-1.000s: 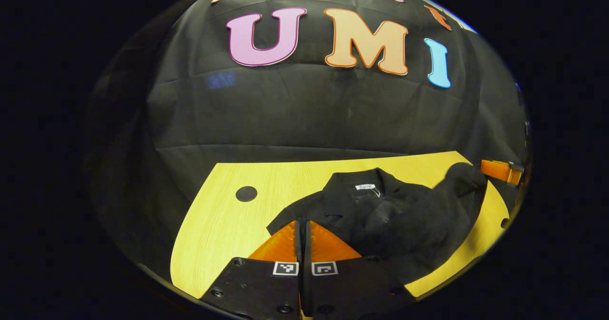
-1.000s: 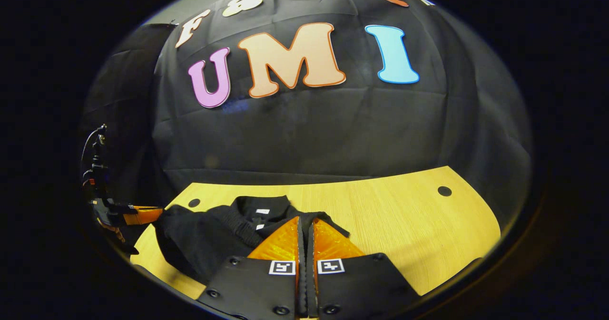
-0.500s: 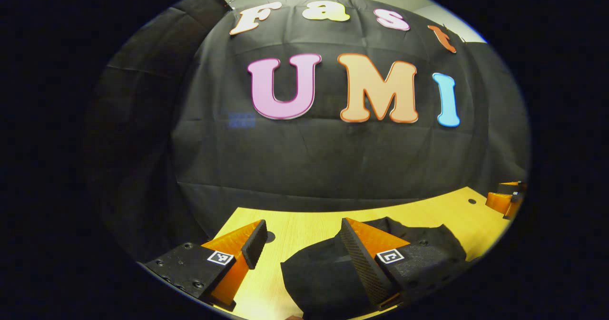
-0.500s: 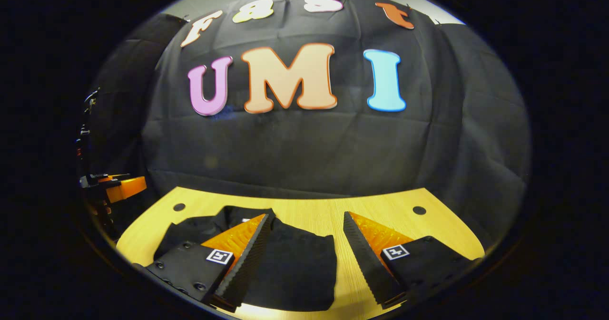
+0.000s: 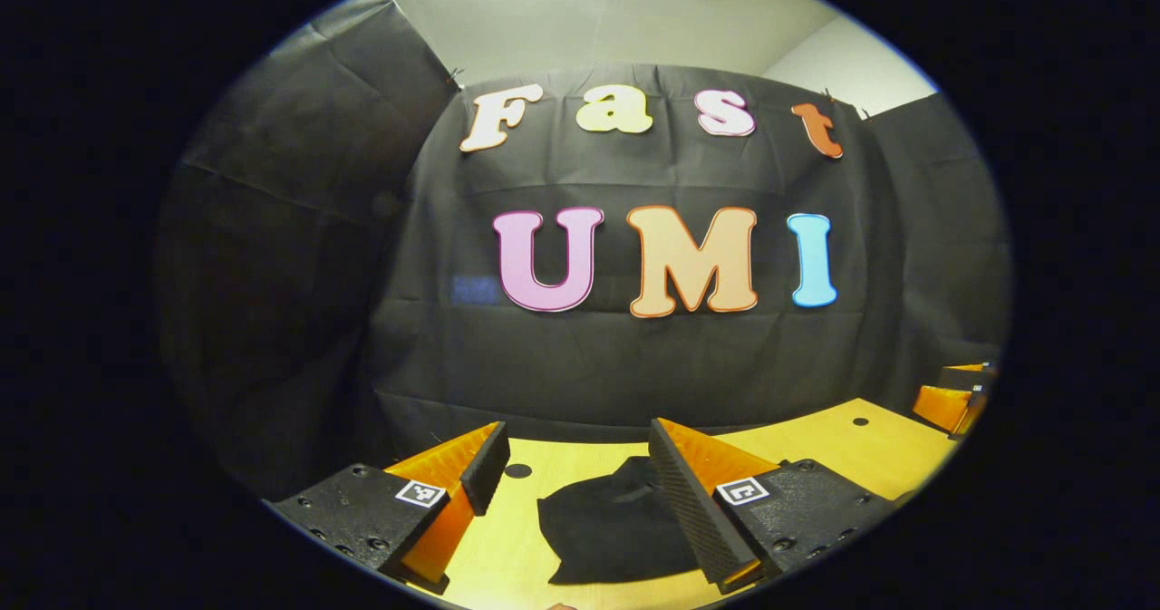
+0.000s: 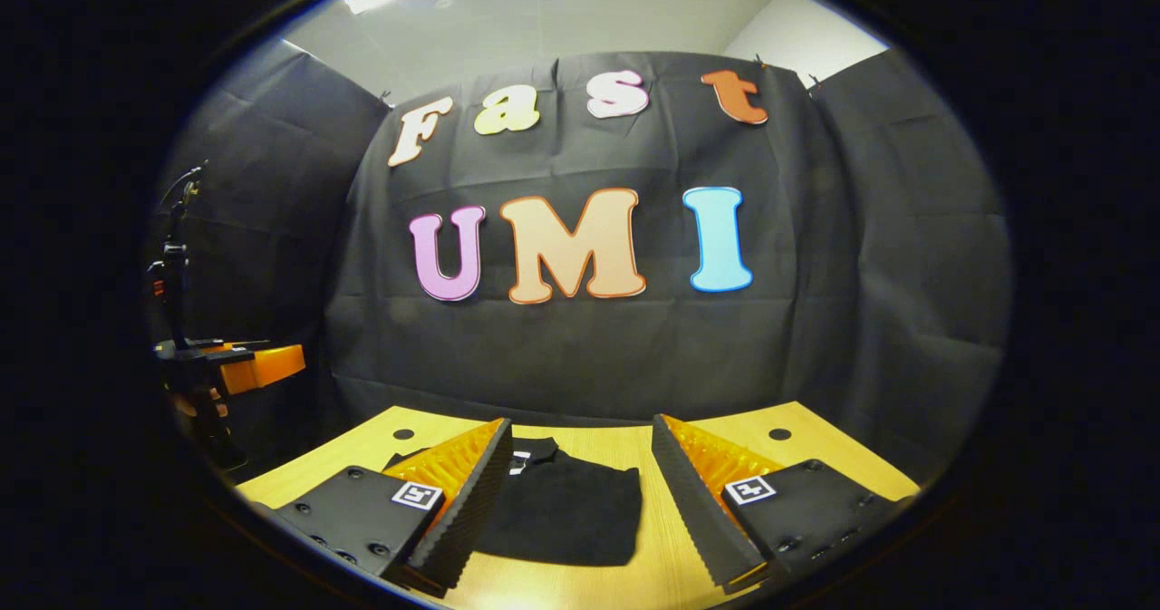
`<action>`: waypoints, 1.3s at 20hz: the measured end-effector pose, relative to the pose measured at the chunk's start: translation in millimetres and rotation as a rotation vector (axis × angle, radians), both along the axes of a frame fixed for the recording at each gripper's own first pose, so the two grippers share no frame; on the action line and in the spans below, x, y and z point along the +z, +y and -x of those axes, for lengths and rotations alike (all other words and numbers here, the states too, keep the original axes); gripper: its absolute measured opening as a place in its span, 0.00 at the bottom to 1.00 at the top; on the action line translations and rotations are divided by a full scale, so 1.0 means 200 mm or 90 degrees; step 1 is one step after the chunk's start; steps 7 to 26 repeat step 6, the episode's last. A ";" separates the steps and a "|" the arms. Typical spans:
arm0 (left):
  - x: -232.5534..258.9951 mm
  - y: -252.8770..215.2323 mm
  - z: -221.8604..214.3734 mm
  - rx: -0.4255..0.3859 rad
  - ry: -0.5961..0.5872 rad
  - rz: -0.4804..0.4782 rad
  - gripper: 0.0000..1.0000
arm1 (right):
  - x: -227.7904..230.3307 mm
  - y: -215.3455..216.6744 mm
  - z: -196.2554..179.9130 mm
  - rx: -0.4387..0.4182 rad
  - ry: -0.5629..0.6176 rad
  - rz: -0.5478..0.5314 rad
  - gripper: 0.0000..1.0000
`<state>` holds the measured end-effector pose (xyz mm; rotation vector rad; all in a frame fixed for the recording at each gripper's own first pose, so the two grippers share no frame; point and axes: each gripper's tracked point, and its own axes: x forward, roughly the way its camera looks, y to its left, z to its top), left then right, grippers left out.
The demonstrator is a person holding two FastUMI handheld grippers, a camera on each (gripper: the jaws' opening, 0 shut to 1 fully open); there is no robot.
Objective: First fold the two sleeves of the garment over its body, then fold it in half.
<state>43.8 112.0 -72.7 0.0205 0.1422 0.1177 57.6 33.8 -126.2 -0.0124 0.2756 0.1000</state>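
Note:
A black garment (image 5: 609,528) lies folded in a compact bundle on the yellow wooden table (image 5: 507,556). My left gripper (image 5: 576,430) hovers above and in front of it, open, with nothing between its fingers. In the right gripper view the garment (image 6: 566,508) lies flat with its collar and white tag toward the far side. My right gripper (image 6: 581,422) is open above it, also holding nothing. The right gripper (image 5: 952,401) appears at the far right of the left gripper view. The left gripper (image 6: 258,365) sits at the left edge of the right gripper view, held by a hand (image 6: 195,406).
The table has small round holes near its back corners (image 6: 403,433) (image 6: 779,433). Black cloth walls close in the back and sides. Bare tabletop (image 6: 816,465) lies to the right of the garment.
One second ago both grippers were shut low at the garment. They have since opened, let the cloth go and drawn back and upward; the garment now lies folded and smaller in view.

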 end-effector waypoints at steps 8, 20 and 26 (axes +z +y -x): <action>0.19 -0.15 0.33 -0.007 -0.034 -0.003 0.93 | 0.19 -0.08 0.40 0.013 -0.031 -0.010 0.94; 0.19 -0.15 0.33 -0.007 -0.034 -0.003 0.93 | 0.19 -0.08 0.40 0.013 -0.031 -0.010 0.94; 0.19 -0.15 0.33 -0.007 -0.034 -0.003 0.93 | 0.19 -0.08 0.40 0.013 -0.031 -0.010 0.94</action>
